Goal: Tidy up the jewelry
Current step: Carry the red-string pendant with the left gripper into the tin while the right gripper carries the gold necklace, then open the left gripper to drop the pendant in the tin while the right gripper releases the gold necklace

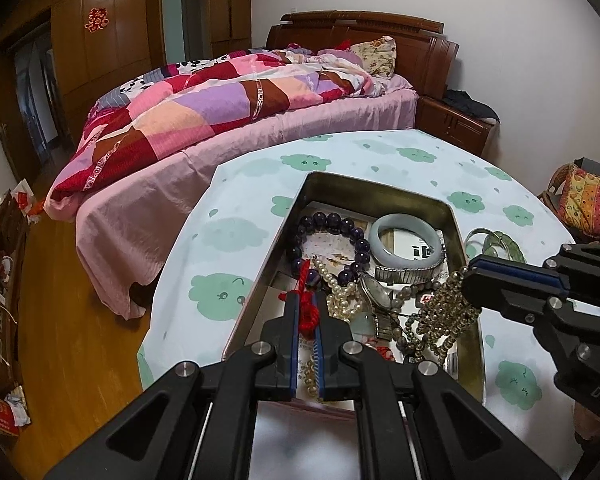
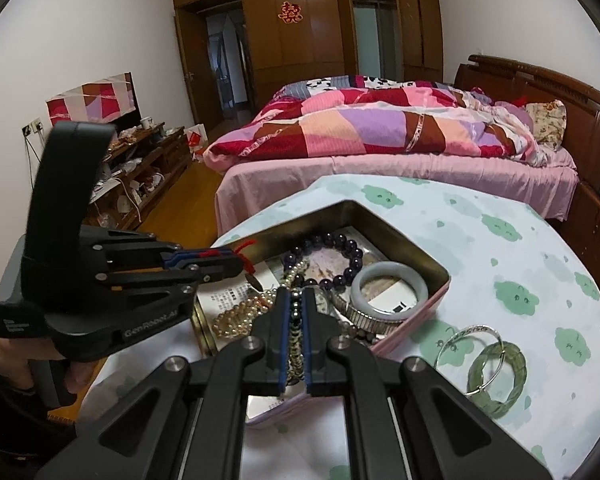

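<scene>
Red cord [image 1: 306,312] is pinched between the closed jaws of my left gripper [image 1: 305,320], over the near left part of the metal tin [image 1: 376,182]. From the left wrist I see that cord running toward the purple bead bracelet [image 1: 332,240] and the pearl strand [image 1: 340,296], so I judge a pull could drag the whole tangle up with it. My right gripper [image 1: 470,280] reaches in from the right, clamped on the brassy bead chain [image 1: 444,312], which drapes over the tin's near right edge; lifting both at once could knot them or tip the tin.

From the right wrist, the bead chain [image 2: 296,340] sits squeezed between my right gripper [image 2: 296,322], hanging down between its pads. This view alone shows clearly the silver bangle [image 2: 470,344] overlapping the green jade bangle [image 2: 500,380], lying outside the tin on the cloud-print tablecloth [image 2: 520,248], and my hand [image 2: 4,344] on the left tool. The pale jade bangle [image 2: 388,286] rests inside the tin, beside the watch band [image 2: 374,316].
</scene>
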`<action>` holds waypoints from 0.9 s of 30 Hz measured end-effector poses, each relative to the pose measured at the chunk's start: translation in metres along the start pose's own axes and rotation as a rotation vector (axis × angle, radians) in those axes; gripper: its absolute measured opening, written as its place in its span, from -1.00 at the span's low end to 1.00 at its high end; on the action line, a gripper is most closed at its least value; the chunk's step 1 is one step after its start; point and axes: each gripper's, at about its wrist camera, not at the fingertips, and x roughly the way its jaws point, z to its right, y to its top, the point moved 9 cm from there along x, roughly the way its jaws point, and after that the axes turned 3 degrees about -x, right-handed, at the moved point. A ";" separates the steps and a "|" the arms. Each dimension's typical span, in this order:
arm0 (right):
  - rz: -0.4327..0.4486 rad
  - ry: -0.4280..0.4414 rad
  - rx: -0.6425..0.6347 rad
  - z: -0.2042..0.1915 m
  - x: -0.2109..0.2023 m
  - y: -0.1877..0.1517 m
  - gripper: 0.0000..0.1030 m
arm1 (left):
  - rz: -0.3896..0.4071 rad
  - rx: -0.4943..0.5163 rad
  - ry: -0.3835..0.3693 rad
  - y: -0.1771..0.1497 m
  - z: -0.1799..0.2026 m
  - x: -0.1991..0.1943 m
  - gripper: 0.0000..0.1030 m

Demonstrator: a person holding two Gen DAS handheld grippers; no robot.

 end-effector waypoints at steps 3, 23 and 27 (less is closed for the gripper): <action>-0.005 -0.002 0.002 0.001 0.003 -0.001 -0.86 | -0.006 0.000 -0.001 -0.001 0.000 0.002 -0.90; -0.049 -0.007 0.009 0.004 0.019 -0.014 -0.86 | -0.030 -0.001 0.005 -0.008 -0.002 0.011 -0.90; -0.060 -0.009 0.009 0.004 0.023 -0.018 -0.86 | -0.035 0.000 0.009 -0.009 -0.002 0.012 -0.90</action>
